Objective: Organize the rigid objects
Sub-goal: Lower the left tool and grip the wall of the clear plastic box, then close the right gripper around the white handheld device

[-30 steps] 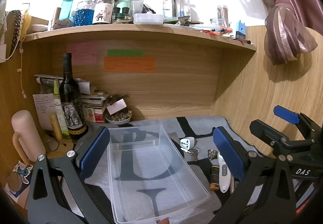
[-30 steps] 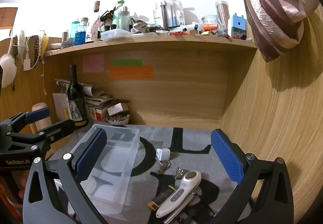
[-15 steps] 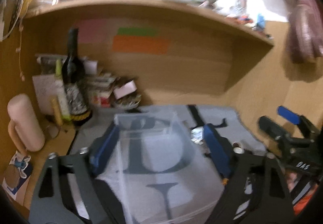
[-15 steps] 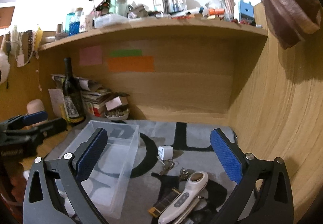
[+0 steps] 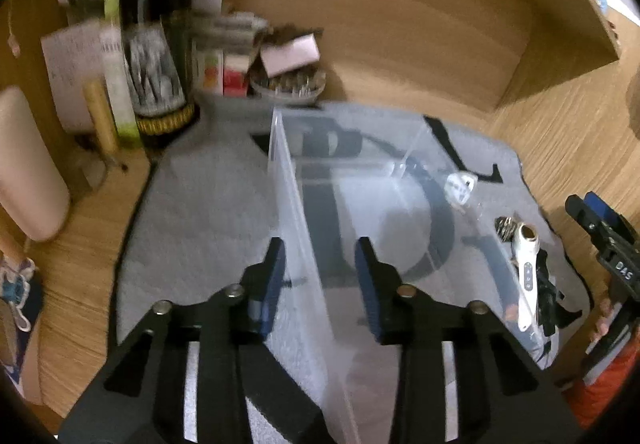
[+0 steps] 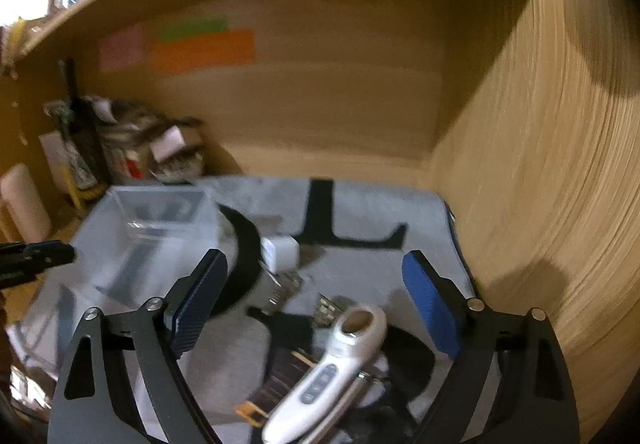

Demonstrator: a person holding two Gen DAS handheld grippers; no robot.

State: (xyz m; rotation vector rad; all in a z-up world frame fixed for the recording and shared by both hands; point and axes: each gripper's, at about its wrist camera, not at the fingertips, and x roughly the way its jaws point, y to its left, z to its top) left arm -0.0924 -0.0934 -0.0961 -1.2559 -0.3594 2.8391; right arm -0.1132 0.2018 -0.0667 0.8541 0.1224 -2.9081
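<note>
A clear plastic bin stands on the grey mat. My left gripper straddles the bin's left wall, one blue pad outside and one inside. Its jaws are closing, and a gap still shows on each side of the wall. My right gripper hovers over a white handheld device, keys and a white plug adapter. Its jaws are wide and closing slightly, touching nothing. From the left wrist view the device and the adapter lie to the right of the bin.
A dark wine bottle, a pink cylinder, stacked books and a small bowl crowd the back left corner. A wooden side wall stands close on the right. A dark flat bar lies beside the device.
My left gripper has dropped and tilted down onto the bin, and its jaws have narrowed around the left wall. My right gripper has sunk toward the white device, with its jaws a little narrower.
</note>
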